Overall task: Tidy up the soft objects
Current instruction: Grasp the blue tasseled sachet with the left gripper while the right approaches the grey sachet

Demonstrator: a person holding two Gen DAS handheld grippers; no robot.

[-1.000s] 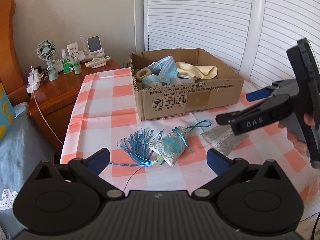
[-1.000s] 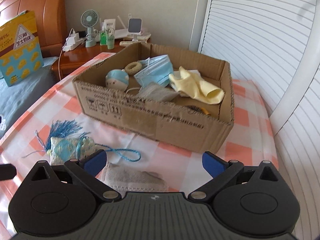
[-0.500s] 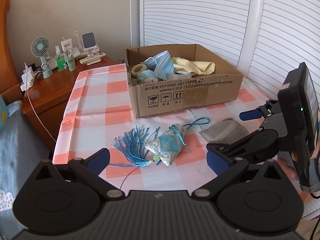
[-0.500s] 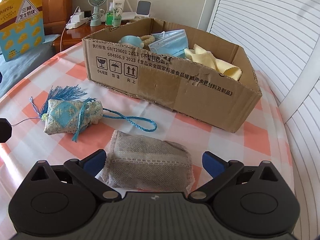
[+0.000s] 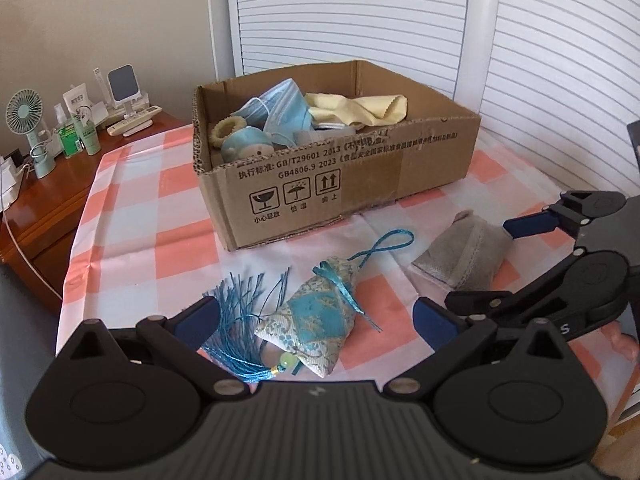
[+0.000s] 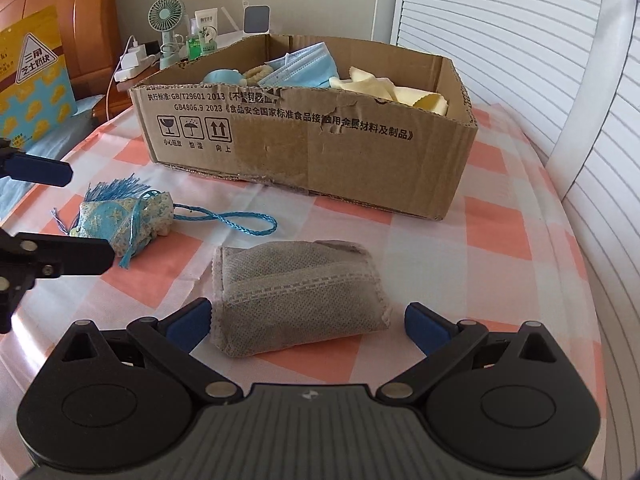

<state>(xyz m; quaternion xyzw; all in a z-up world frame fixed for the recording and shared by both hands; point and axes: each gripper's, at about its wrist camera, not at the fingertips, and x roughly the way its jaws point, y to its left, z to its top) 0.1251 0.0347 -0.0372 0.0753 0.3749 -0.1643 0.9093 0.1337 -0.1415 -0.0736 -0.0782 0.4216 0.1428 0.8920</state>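
A blue brocade sachet (image 5: 316, 326) with a tassel and cord lies on the checked tablecloth, between the open fingers of my left gripper (image 5: 316, 322). It also shows in the right wrist view (image 6: 124, 220). A grey mesh pouch (image 6: 298, 306) lies on the cloth between the open fingers of my right gripper (image 6: 308, 322); it also shows in the left wrist view (image 5: 460, 256). Behind both stands an open cardboard box (image 5: 436, 160) holding a blue face mask (image 5: 280, 110), a yellow cloth (image 5: 360, 108), a blue plush (image 5: 246, 148) and a ring.
A wooden nightstand (image 5: 44, 196) at the left carries a small fan (image 5: 26, 114), bottles and a charger. White louvred doors (image 5: 400, 16) stand behind the box. A yellow and blue snack bag (image 6: 30, 76) leans by the headboard. The table edge runs close on the right.
Both grippers have come down and forward toward the table. The left one now straddles the sachet and the right one straddles the grey pouch. Both stay open.
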